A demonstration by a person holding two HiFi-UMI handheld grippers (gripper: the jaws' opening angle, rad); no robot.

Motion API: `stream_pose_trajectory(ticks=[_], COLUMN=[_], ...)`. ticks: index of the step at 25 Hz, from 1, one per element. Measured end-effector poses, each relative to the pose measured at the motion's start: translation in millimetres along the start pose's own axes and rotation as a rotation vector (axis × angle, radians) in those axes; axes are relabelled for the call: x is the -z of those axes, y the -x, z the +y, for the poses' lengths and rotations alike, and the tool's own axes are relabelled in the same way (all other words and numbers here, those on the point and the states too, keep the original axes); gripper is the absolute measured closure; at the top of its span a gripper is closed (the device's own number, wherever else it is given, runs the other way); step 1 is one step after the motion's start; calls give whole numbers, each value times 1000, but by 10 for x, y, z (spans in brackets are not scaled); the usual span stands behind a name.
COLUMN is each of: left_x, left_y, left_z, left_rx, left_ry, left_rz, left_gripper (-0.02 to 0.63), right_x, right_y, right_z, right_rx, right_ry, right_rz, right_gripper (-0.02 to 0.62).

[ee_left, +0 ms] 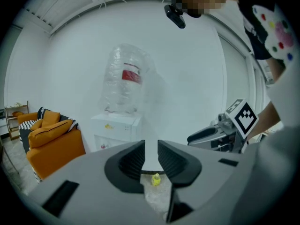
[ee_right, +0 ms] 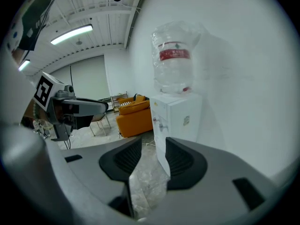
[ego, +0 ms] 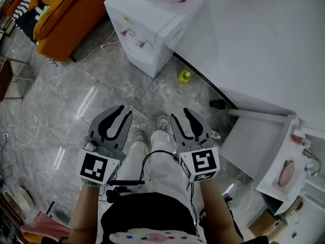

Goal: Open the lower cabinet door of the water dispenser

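Observation:
The white water dispenser (ego: 139, 27) stands against the wall several steps ahead, with a clear bottle (ee_right: 174, 60) on top. Its lower front panel (ego: 138, 55) is closed. Both grippers hang far short of it, over the person's legs. My left gripper (ego: 125, 111) is open by a narrow gap with nothing in it, and in its own view (ee_left: 151, 146) the dispenser (ee_left: 117, 125) shows beyond the jaws. My right gripper (ego: 180, 114) is open wider and empty. In the right gripper view (ee_right: 153, 144) the dispenser's lower part is hidden behind a finger.
An orange sofa (ego: 61, 14) sits left of the dispenser. A small yellow bottle (ego: 184, 76) and a black object (ego: 218, 103) lie on the grey floor by the wall. A white table (ego: 274, 151) stands at the right. A thin cable (ego: 56, 78) crosses the floor.

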State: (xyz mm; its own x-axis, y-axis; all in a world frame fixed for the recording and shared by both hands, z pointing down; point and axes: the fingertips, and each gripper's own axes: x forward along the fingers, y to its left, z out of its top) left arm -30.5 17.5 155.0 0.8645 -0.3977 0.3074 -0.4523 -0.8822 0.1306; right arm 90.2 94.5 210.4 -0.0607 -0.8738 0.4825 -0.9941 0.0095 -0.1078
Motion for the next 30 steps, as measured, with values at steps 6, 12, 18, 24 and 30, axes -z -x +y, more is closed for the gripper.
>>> stream_pose_trajectory(ticks=[6,12,18,24,30], left_x=[207,433,693,1045,1342], left_y=[-285,-587,-843,-1046,-1254], left_z=[60,146,228,204,216], left_rx=[-13,-35,-59,-42,-56], left_ry=[18,36,46,31,55], left_rz=[30,52,73,117,131], left_gripper=[514,512,509,506,503], right_x=[165,417,686,974,1302], right_y=[-286,-597,-920,-1198,-1463], right_z=[-188,-377,-516,-673,-691], right_rx=[-33,-62,-106,-108,-104], right_ry=[19,12,25,31,13], right_rz=[30,64,88,95,103], right_gripper=[449,448,444,440,436])
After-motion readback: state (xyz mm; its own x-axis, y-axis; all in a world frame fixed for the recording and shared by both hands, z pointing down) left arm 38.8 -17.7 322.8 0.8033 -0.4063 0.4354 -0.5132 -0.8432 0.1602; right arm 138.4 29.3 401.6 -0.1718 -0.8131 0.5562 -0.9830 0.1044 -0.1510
